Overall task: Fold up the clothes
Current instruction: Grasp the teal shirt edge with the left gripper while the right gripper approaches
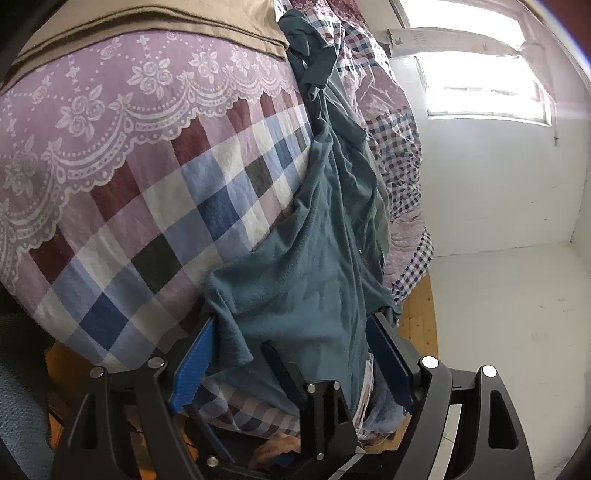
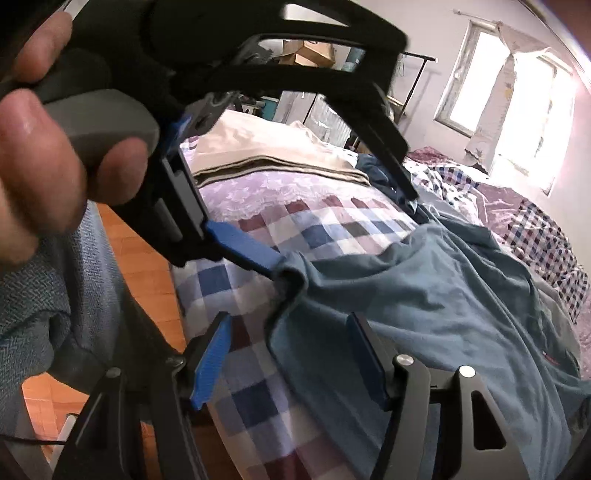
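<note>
A teal garment (image 1: pixel 314 240) (image 2: pixel 424 295) lies stretched out and wrinkled along a bed covered in checked, purple lace-print bedding (image 1: pixel 147 184) (image 2: pixel 332 229). My left gripper (image 1: pixel 293 321) stands open, its blue fingers (image 1: pixel 192 362) wide apart on either side of the garment's near end. In the right wrist view a hand (image 2: pixel 44 147) holds that left gripper (image 2: pixel 345 232), and one blue finger (image 2: pixel 243 247) touches a bunched corner of the cloth. My right gripper (image 2: pixel 290 325) is open just above the garment's near edge, gripping nothing.
A folded beige blanket (image 1: pixel 184 22) (image 2: pixel 277 162) rests at the far end of the bed. Rumpled checked bedding (image 1: pixel 399 166) (image 2: pixel 535 229) is piled beyond the garment. A bright window (image 2: pixel 517 110) and white wall (image 1: pixel 498 184) lie to the right, wooden floor (image 2: pixel 136 251) to the left.
</note>
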`<state>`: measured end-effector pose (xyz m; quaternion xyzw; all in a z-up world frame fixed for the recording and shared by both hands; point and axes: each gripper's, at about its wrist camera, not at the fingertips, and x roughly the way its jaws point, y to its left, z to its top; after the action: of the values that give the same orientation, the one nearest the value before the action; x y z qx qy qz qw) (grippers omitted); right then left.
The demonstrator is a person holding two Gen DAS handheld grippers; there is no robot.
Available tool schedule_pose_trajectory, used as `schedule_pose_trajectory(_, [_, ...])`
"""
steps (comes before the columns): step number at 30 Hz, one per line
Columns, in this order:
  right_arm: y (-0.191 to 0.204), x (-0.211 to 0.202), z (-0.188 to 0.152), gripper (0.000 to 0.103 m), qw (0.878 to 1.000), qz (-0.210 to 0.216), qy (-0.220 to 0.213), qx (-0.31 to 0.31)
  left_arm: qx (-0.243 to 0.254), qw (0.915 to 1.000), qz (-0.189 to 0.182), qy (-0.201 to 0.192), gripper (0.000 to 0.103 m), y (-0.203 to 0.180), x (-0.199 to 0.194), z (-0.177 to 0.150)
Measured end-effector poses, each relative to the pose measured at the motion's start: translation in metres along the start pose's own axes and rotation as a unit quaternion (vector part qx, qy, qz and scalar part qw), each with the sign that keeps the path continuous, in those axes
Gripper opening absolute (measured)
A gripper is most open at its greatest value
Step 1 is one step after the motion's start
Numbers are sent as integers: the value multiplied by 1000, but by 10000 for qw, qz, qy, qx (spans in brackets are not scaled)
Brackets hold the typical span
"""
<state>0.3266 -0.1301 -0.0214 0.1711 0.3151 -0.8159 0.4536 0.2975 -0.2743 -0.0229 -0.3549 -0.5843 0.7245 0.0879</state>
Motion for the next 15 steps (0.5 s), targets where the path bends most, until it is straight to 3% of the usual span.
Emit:
schedule_pose_trajectory(4, [7, 7, 3, 38, 9999, -61, 47, -127, 12, 10000, -33, 1, 84, -2, -1, 0])
schedule_pose_trajectory(6, [7, 5, 5, 13, 9999, -40, 18, -157, -1, 10000, -18, -29, 84, 0, -3, 0])
schedule_pose_trajectory(8, [8, 3, 6, 3, 9998, -20, -10, -187, -15, 9999, 89, -52, 84, 1, -4, 0])
schedule_pose_trajectory(15, [10, -2, 11, 1, 9995, 53, -109, -292, -143, 9981, 600, -12, 83, 9, 0, -3])
